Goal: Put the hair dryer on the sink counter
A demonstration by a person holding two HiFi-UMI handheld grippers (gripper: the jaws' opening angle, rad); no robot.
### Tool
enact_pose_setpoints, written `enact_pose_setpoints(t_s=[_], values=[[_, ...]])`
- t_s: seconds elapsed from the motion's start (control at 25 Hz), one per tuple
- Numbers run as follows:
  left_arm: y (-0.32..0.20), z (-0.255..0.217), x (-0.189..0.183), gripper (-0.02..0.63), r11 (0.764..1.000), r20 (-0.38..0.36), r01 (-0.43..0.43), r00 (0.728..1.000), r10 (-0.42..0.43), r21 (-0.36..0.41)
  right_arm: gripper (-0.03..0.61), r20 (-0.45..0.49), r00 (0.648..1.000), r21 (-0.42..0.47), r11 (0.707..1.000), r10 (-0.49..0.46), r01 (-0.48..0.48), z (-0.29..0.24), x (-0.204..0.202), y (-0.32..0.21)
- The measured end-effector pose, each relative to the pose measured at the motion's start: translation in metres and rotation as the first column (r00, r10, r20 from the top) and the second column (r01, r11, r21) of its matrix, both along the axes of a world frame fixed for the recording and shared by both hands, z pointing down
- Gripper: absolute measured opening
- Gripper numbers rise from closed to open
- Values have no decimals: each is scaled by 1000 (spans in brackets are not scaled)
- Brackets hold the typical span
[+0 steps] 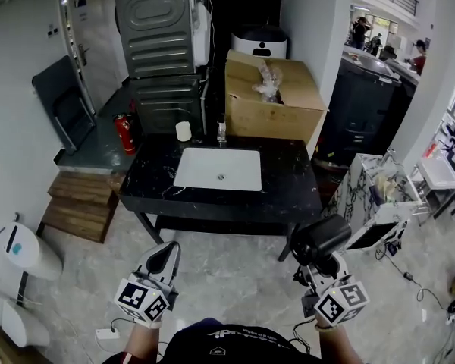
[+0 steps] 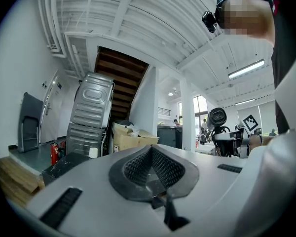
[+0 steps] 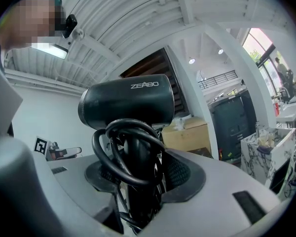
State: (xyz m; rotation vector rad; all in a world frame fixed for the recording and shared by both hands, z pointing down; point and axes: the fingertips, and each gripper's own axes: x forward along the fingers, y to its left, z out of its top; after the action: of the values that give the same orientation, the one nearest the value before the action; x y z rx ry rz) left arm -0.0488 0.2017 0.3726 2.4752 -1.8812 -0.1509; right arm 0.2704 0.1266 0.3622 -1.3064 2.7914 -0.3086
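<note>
A black hair dryer (image 1: 321, 239) stands upright in my right gripper (image 1: 322, 268), low at the right of the head view. In the right gripper view the jaws are shut on the handle of the hair dryer (image 3: 126, 102), with its black cord (image 3: 119, 154) looped around it. My left gripper (image 1: 165, 255) is held low at the left, its jaws shut with nothing between the pads (image 2: 138, 167). The black sink counter (image 1: 288, 180) with a white basin (image 1: 218, 168) lies ahead of both grippers, across a stretch of floor.
On the counter's back edge are a white cup (image 1: 183, 131) and a faucet (image 1: 221, 131). Behind it are a cardboard box (image 1: 269, 97) and stacked grey machines (image 1: 159, 44). Wooden steps (image 1: 80, 203) lie left, a marble-patterned unit (image 1: 375, 196) right.
</note>
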Motion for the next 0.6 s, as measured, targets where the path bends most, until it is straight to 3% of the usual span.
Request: enact_pose_setpoints(t_s=[0.32, 0.6], values=[[-36, 20, -15, 15, 999, 1, 9, 1000, -9, -31, 225, -1, 1000, -38, 999, -9, 9, 20, -16, -41], [-118, 31, -61, 15, 999, -45, -29, 999, 28, -23, 224, -21, 1000, -62, 998, 9, -10, 29, -61, -111]])
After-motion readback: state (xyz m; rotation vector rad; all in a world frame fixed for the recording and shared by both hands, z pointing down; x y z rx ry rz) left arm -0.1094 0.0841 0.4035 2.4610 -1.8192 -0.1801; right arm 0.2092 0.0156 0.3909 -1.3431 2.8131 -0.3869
